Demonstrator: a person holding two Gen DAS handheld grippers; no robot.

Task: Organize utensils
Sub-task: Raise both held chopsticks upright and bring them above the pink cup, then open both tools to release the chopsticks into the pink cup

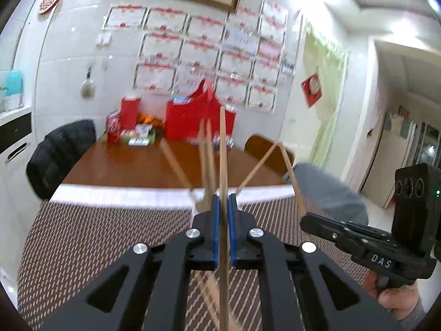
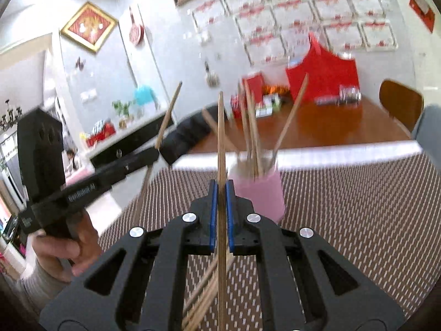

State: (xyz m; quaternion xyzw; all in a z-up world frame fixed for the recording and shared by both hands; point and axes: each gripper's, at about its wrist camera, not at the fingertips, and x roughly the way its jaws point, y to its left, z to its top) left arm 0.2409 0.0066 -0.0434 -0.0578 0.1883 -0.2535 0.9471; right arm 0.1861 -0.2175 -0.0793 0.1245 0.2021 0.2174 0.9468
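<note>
Wooden and brown, the tabletop is stretching behind a woven brown-and-white mat, which is carrying the pink cup; everything below is being placed relative to that cup. A red bag is standing well behind the cup, near the wall. The left gripper is hovering to the left of the cup, its fingers clenching on a single chopstick that is pointing upward. The right gripper is hanging just in front of the cup and slightly left of it, its fingers likewise pinching one upright chopstick. Several chopsticks are already standing in the cup, leaning apart at different angles (motion blur is softening them). More loose chopsticks are lying on the mat in front of the cup, beneath the right gripper.
</note>
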